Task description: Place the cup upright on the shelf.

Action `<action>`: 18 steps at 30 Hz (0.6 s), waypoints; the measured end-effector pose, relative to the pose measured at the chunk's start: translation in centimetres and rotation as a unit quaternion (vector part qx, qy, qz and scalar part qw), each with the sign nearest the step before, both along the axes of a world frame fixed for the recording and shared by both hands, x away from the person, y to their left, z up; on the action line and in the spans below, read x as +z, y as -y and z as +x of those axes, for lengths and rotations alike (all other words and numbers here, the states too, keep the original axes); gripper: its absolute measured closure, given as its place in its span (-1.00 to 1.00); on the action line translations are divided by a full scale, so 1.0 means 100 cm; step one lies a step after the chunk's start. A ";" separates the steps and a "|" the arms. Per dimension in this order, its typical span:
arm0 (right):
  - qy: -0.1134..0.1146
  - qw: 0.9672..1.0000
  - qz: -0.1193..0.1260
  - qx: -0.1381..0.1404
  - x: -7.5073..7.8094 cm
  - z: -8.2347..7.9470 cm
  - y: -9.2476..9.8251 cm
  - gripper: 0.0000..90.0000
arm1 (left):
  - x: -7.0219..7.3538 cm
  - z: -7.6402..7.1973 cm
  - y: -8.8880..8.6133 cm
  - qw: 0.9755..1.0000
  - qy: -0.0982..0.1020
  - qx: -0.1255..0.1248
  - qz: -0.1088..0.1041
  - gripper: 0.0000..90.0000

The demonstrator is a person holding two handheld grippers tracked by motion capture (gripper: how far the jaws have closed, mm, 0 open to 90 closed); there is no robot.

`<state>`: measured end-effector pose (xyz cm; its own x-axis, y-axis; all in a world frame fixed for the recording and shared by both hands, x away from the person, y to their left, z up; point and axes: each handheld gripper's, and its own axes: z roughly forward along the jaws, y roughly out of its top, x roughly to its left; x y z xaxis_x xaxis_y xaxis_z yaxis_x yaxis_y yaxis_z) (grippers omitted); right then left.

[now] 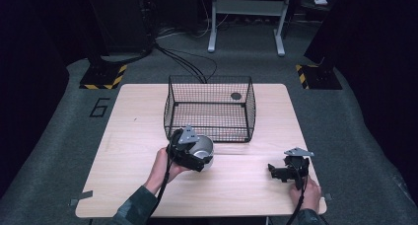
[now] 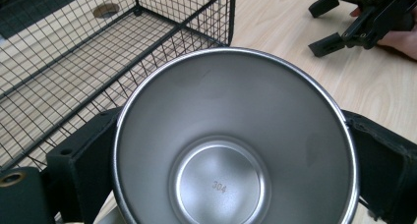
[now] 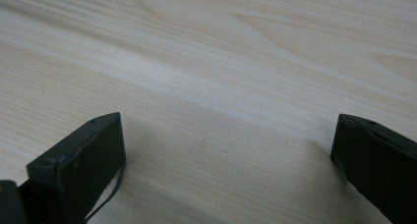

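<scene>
Currently the steel cup (image 2: 231, 140) is clamped between the left gripper (image 1: 190, 152) jaws, just short of the wire basket (image 1: 209, 108) ahead; it should be kept level and lifted clear of the near wall before release, while the right gripper (image 1: 287, 169) is left with jaws apart, empty.

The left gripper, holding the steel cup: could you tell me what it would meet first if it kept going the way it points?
Most likely the wire basket, whose near wall stands just beyond the steel cup in the left gripper; depth is uncertain.
</scene>
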<state>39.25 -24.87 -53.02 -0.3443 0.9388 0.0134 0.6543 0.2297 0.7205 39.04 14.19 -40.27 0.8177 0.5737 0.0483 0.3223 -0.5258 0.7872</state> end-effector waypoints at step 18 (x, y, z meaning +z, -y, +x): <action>0.001 1.000 -0.001 0.002 0.000 0.000 0.000 -1.00 | 0.031 0.006 -0.004 1.000 0.009 -0.006 -0.020 -0.86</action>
<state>39.28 -24.90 -53.02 -0.3472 0.9377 0.0101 0.6518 0.2336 0.7215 39.65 14.62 -37.15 0.8242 0.5648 0.0405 0.3017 -0.4985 0.8127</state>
